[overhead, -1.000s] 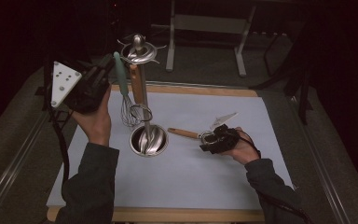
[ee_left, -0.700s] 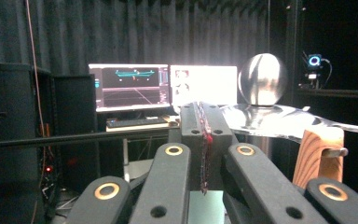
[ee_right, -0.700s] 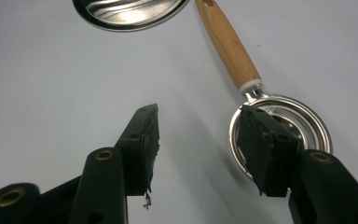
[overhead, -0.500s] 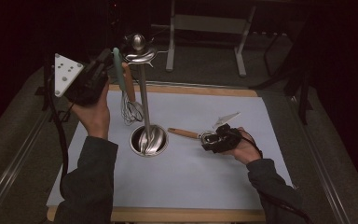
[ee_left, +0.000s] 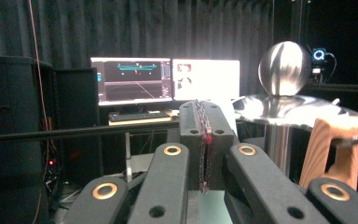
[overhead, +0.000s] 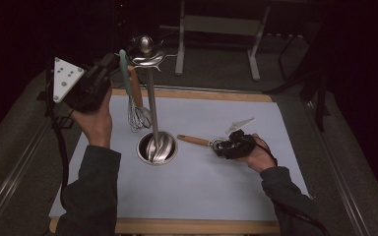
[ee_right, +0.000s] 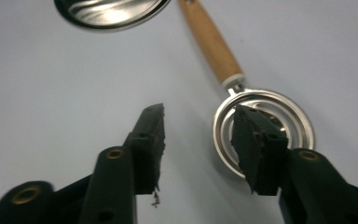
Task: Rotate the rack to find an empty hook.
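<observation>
A steel utensil stand (overhead: 151, 103) rises from a round base (overhead: 156, 147), with a ball top (ee_left: 284, 67). A whisk with a green handle (overhead: 123, 73) and a wooden-handled tool (overhead: 135, 87) hang beside its post. My left gripper (overhead: 113, 63) is raised near the stand's top, jaws shut together (ee_left: 205, 116); I cannot tell whether anything is pinched. A utensil with a wooden handle (ee_right: 212, 44) and a round metal head (ee_right: 279, 128) lies on the mat. My right gripper (ee_right: 198, 121) straddles the head's near rim. Its jaws have just been closing but stand open.
A pale mat (overhead: 202, 196) covers the wooden table (overhead: 197, 227). Dark floor and a metal frame (overhead: 216, 24) lie beyond the far edge. Lit monitors (ee_left: 168, 79) stand in the background of the left gripper view.
The left gripper shifted slightly near the stand's top. The hanging wooden handle swung left off the post, which now shows bare. The right hand stayed put.
</observation>
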`<action>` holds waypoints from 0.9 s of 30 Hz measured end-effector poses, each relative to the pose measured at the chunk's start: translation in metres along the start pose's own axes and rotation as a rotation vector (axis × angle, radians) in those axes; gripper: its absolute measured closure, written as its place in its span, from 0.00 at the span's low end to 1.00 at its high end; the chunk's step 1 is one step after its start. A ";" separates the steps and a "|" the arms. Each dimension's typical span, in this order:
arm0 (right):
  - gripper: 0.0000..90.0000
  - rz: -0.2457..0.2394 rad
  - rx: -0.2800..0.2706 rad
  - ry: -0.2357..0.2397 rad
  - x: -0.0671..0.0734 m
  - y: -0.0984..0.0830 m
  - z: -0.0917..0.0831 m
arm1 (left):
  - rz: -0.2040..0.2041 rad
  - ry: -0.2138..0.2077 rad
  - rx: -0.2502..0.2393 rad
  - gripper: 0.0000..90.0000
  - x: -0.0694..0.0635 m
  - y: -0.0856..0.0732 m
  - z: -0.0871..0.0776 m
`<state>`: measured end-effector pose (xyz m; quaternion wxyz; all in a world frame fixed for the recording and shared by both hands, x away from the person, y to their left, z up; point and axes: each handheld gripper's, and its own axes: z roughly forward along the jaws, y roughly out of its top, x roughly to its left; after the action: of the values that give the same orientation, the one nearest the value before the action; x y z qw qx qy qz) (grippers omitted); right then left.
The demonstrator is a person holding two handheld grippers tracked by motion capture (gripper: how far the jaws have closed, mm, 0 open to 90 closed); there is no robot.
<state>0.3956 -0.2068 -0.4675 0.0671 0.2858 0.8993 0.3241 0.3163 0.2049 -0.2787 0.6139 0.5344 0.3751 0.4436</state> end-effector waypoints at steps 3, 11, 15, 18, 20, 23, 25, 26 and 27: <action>0.62 0.017 -0.008 -0.013 -0.004 -0.001 -0.001 | 0.001 0.004 0.009 0.98 0.004 -0.003 -0.005; 0.61 0.012 0.005 -0.033 -0.006 0.000 0.000 | -0.012 0.017 0.049 0.95 0.020 -0.023 -0.027; 0.61 -0.007 0.022 -0.053 -0.007 0.003 0.001 | -0.022 0.024 0.073 0.92 0.029 -0.039 -0.037; 0.61 -0.010 0.018 -0.062 -0.007 0.006 0.001 | -0.043 0.037 0.093 0.90 0.035 -0.053 -0.044; 0.62 -0.010 0.014 -0.069 -0.008 0.008 0.000 | -0.061 0.048 0.106 0.89 0.039 -0.063 -0.048; 0.62 -0.017 0.015 -0.080 -0.009 0.012 0.000 | -0.077 0.057 0.128 0.87 0.042 -0.080 -0.054; 0.62 -0.025 0.024 -0.094 -0.009 0.015 0.000 | -0.086 0.060 0.146 0.86 0.042 -0.093 -0.059; 0.62 -0.029 0.023 -0.099 -0.010 0.016 0.001 | -0.091 0.060 0.156 0.86 0.042 -0.100 -0.061; 0.62 -0.024 0.024 -0.100 -0.011 0.017 0.001 | -0.102 0.061 0.166 0.85 0.041 -0.107 -0.064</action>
<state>0.4132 -0.2012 -0.4584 0.1123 0.2918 0.9019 0.2980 0.2857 0.2608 -0.3935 0.5779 0.5499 0.4556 0.3951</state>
